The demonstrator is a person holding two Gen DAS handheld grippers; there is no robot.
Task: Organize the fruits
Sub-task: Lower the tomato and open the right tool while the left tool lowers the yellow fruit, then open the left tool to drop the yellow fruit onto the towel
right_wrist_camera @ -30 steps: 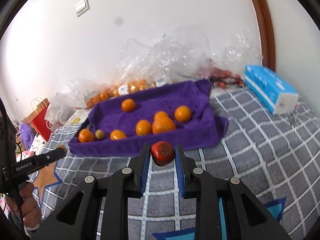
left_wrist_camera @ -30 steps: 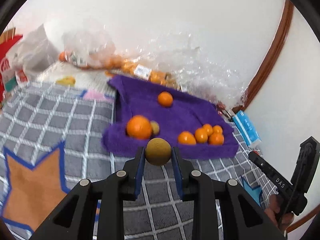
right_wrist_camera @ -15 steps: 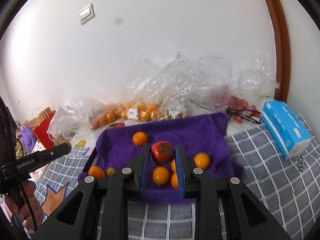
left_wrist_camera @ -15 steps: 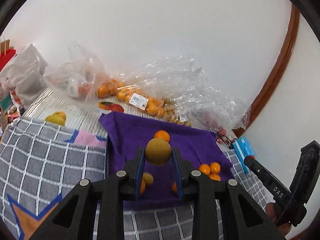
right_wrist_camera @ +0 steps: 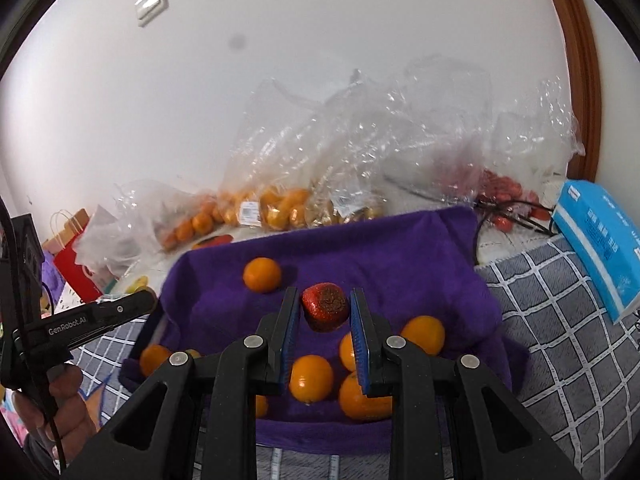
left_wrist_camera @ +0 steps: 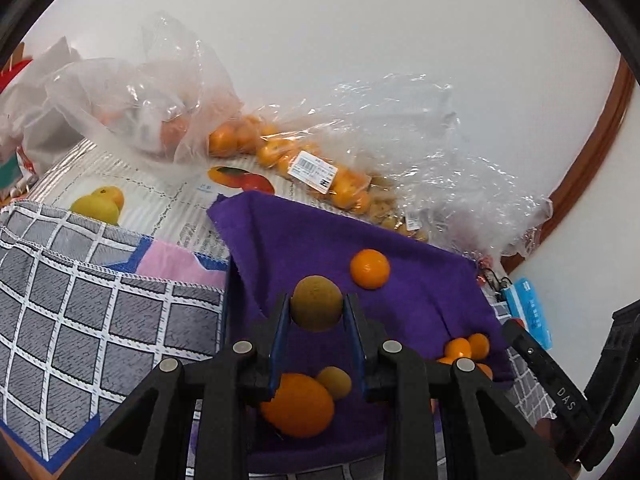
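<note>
My left gripper (left_wrist_camera: 316, 312) is shut on a round brown-green fruit (left_wrist_camera: 316, 307) and holds it over the purple towel (left_wrist_camera: 420, 304). Below it lie a large orange (left_wrist_camera: 298, 404) and a small brown fruit (left_wrist_camera: 334, 382). My right gripper (right_wrist_camera: 325, 314) has its jaws spread around a red strawberry-like fruit (right_wrist_camera: 325, 307), with a gap on each side, above the purple towel (right_wrist_camera: 400, 264). Several oranges (right_wrist_camera: 312, 378) lie on the towel under it. One orange (right_wrist_camera: 262, 275) sits alone further back.
Clear plastic bags of oranges (left_wrist_camera: 280, 152) and other fruit (right_wrist_camera: 500, 188) lie along the wall behind the towel. A blue tissue pack (right_wrist_camera: 600, 240) lies at the right. A grey checked cloth (left_wrist_camera: 80, 312) covers the surface. Paper bags (right_wrist_camera: 72, 264) stand at the left.
Both grippers have moved forward over the purple towel. The right jaws have spread apart from the red fruit. The left still holds its fruit.
</note>
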